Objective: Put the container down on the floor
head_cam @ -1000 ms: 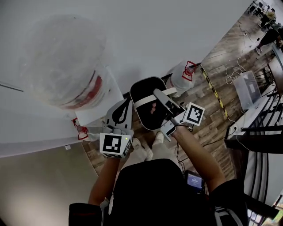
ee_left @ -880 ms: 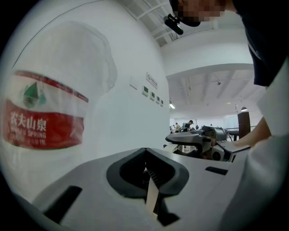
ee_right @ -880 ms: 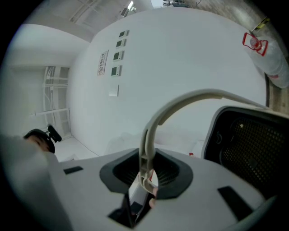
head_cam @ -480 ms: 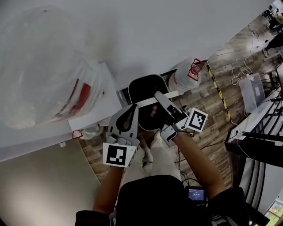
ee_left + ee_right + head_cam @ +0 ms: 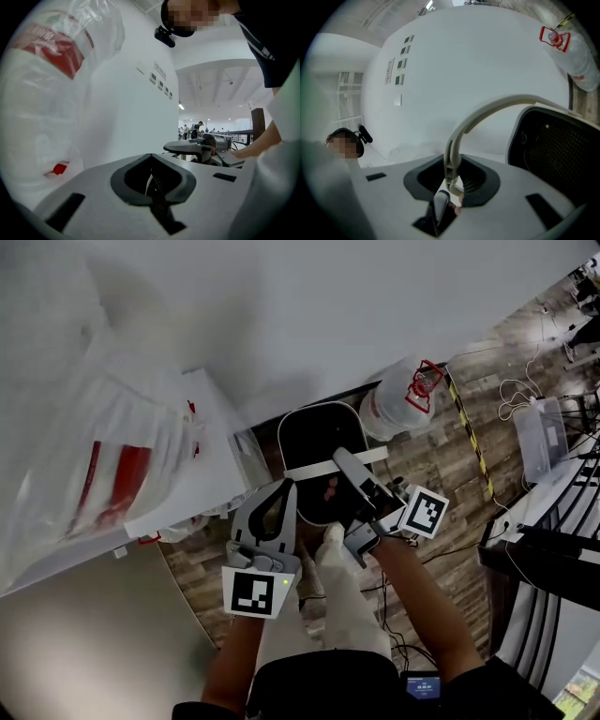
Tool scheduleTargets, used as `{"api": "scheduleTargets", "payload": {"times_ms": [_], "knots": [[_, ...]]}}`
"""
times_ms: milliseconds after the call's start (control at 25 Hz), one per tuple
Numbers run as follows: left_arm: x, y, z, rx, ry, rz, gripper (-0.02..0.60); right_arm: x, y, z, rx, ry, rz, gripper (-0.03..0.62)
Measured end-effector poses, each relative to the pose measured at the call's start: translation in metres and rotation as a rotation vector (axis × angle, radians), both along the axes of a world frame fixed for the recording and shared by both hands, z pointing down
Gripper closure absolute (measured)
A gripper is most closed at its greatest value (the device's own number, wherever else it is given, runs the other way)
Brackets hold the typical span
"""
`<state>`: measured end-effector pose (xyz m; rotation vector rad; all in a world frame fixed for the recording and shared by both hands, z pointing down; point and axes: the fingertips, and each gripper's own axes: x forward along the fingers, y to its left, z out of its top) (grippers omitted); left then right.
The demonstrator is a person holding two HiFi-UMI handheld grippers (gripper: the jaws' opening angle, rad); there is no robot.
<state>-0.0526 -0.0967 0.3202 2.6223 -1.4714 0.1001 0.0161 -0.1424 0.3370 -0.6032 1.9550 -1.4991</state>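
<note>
Where a broad white wall (image 5: 375, 315) meets a dark wood-plank floor (image 5: 441, 465), a person stands bent forward, light trousers (image 5: 342, 596) visible from above, with a two-jaw tool in each hand. To the person's left, a big clear plastic bag (image 5: 103, 465) with red print lies against the wall.

Directly ahead of the legs, close to the foot of the wall, is the container (image 5: 319, 442): a black, rounded bin with a pale rim, its open top facing up. It hangs between the two tools, over the floor. Whether its base touches the planks cannot be told. Just beyond it, to the right, a large clear water bottle (image 5: 398, 399) with a red cap fitting leans at the wall.

From the left, the left gripper (image 5: 284, 488) reaches in, its tip at the container's left rim. Seen along its own jaws, they are drawn together, with only a thin white sliver showing in the gap; what that sliver is cannot be made out.

On the other side, the right gripper (image 5: 342, 457) is clamped on the handle (image 5: 314, 467), a pale curved strap that arches across the container's mouth. In the right gripper view the strap rises from between the pressed jaws and curves over to the black body at the right.

A strip of yellow-and-black tape (image 5: 466, 432) runs along the floor beyond the bottle.
</note>
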Motion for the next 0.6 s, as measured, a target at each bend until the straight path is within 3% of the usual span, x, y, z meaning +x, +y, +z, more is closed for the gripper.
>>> {"api": "scheduleTargets", "payload": {"times_ms": [600], "knots": [[0.006, -0.006, 0.105, -0.074, -0.033, -0.011, 0.563, 0.01, -0.019, 0.094, -0.014, 0.027, -0.026, 0.505]]}}
